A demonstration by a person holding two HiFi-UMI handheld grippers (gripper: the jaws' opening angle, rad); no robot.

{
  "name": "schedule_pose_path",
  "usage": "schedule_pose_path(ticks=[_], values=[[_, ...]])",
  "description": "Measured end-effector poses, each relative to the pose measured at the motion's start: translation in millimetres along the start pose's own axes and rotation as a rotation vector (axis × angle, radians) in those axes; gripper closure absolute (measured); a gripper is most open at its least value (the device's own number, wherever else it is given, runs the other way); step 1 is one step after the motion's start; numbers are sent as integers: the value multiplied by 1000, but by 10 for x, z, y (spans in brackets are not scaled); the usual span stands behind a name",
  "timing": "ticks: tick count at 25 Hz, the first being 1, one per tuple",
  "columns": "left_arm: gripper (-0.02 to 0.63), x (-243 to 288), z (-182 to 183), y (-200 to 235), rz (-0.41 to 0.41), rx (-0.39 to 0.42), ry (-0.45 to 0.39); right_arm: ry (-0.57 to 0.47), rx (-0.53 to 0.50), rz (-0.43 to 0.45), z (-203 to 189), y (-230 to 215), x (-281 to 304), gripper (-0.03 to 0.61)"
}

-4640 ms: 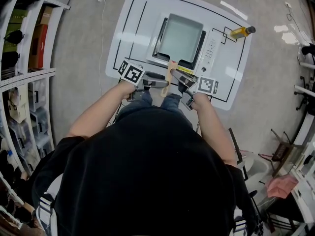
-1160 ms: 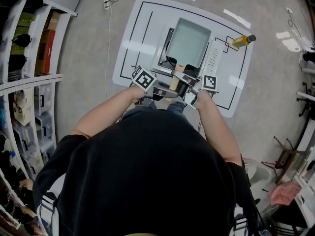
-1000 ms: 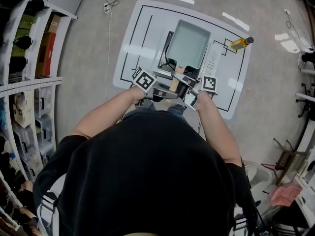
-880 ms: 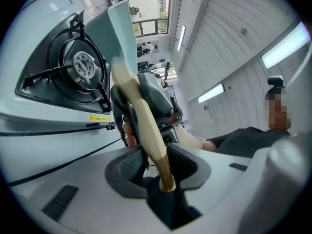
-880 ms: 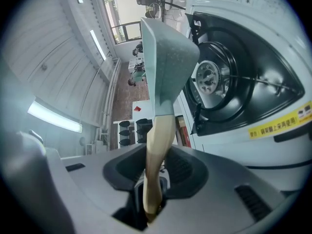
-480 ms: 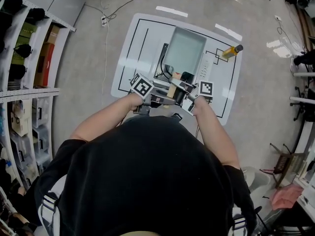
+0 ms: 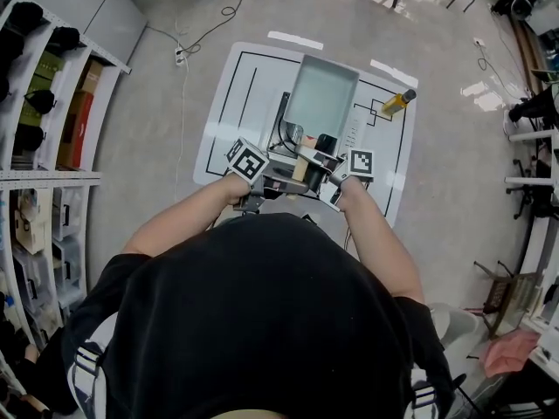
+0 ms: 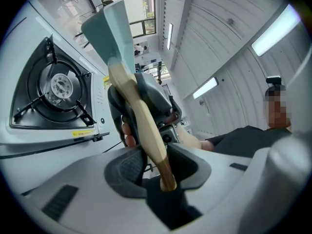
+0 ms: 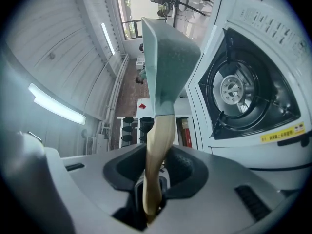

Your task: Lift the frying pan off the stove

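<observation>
While you hold the frying pan [image 7: 321, 94] by its handle [image 7: 303, 160], both grippers grip that one stick from opposite sides: your left gripper [image 7: 291, 175] has its jaws part-way closed with the dark ribbed pads pressing the handle near its butt end, and your right gripper [image 7: 317, 159] clamps the same handle in the same half-closed way. From the head view the pan hangs over the stove [image 7: 352, 134], and both gripper views show it clear of the burner grate [image 8: 56, 87], which stands bare. Around it, the stove sits on a white worktop [image 7: 236, 94] marked with black lines, a yellow bottle [image 7: 397, 102] with a dark cap lies near the worktop's right edge, well apart from the pan, and open shelves [image 7: 44, 103] full of boxes and dark things run down the left of the room. A cable [image 7: 196, 33] trails over the grey floor beyond the worktop. Nothing stands between the pan and the grate. The pan is rectangular, pale grey-green with a matt, finely speckled skin and low upright walls; its handle is smooth pale wood, slightly swollen in the middle. The stove is glossy white with a black pronged grate round a bright metal burner, and a yellow sticker [image 9: 280, 133] on its front edge.
</observation>
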State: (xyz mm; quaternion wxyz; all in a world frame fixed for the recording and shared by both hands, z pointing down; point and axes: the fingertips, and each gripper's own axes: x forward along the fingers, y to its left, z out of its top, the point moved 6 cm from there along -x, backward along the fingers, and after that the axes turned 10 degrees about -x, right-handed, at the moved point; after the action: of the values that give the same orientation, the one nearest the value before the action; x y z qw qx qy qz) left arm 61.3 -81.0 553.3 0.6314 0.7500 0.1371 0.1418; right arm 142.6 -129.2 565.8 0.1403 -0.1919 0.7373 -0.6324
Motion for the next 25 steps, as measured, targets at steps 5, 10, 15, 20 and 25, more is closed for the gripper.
schedule_pose_path(ticks=[5,10,15,20,25], values=[[480,-51,13,-24,20,33,-3,-5,-15,12,8,135,10,465],[480,-48,37,-177,11,55,7,0,-53,5,45,270,7,465],[480,-88,5,-276,4,78,4,-4,-59,22,8,422,35,465],[480,-93,-40,-342,-11,87,3,4,-81,8,-34,465,36,465],[480,-53,-62,-468,-25,82,10,5,-75,25,-53,534,22,465]])
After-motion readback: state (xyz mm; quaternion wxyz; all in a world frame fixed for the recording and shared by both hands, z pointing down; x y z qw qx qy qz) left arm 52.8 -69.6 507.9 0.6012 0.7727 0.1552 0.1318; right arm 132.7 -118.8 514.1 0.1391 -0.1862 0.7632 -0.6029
